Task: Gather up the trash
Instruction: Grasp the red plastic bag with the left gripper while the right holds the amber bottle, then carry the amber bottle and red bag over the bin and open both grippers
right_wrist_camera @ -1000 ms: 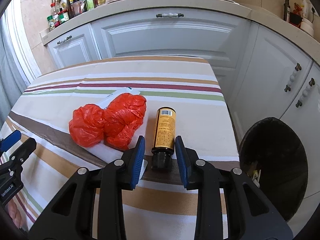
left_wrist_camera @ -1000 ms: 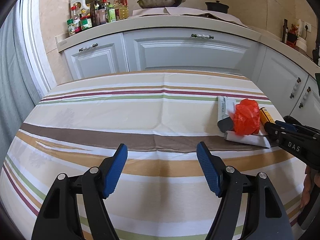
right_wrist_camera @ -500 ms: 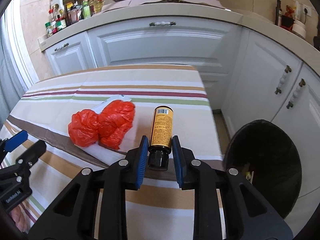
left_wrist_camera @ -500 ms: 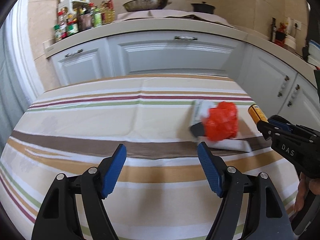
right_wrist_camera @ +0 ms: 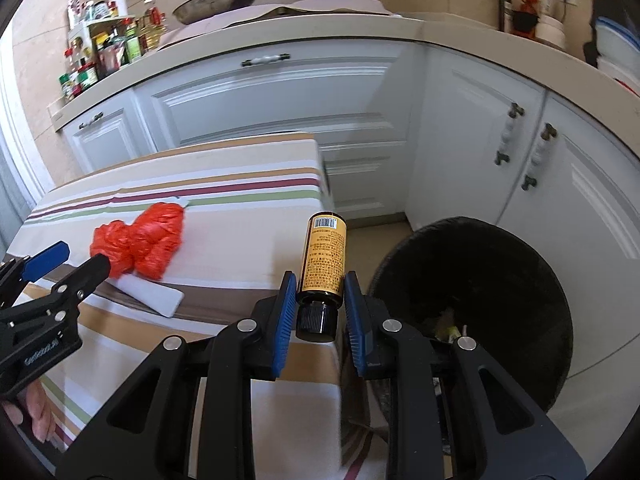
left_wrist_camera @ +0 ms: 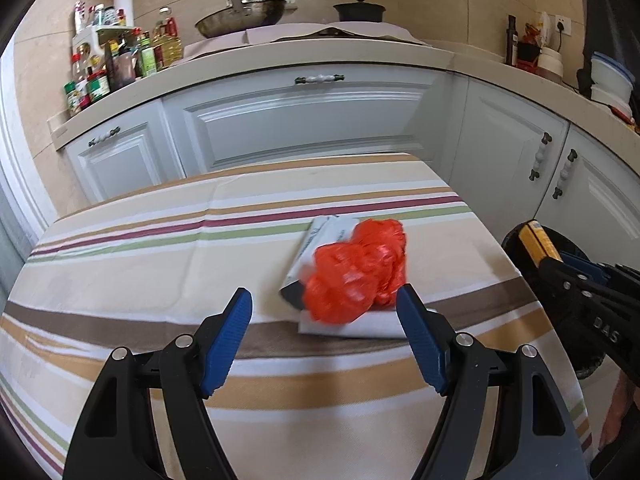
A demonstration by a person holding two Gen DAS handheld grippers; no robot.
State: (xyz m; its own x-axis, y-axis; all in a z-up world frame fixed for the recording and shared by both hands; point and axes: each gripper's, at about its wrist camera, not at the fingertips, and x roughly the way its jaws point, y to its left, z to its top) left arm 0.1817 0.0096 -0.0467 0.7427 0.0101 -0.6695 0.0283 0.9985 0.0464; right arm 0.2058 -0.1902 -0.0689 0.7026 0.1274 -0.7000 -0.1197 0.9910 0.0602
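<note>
My right gripper (right_wrist_camera: 319, 316) is shut on a small amber bottle (right_wrist_camera: 324, 258) with a yellow label and black cap, held in the air past the table's right edge, beside the black trash bin (right_wrist_camera: 480, 280). The same bottle (left_wrist_camera: 538, 242) shows at the right edge of the left wrist view. A crumpled red plastic bag (left_wrist_camera: 356, 272) lies on a flat white packet (left_wrist_camera: 332, 236) on the striped tablecloth (left_wrist_camera: 160, 272). My left gripper (left_wrist_camera: 324, 340) is open, just short of the bag, with nothing between its fingers. In the right wrist view, the bag (right_wrist_camera: 140, 240) lies left of the bottle.
White kitchen cabinets (left_wrist_camera: 304, 120) stand behind and to the right of the table. The counter carries spice bottles (left_wrist_camera: 108, 68), a pan (left_wrist_camera: 240, 18) and a dark pot (left_wrist_camera: 360, 10). The bin is lined with a black bag and holds some scraps. A person's fingers (right_wrist_camera: 36, 412) grip the left tool.
My right gripper shut on the bottle, lifted it off the table and carried it right toward the bin. My left gripper moved right, close to the red bag.
</note>
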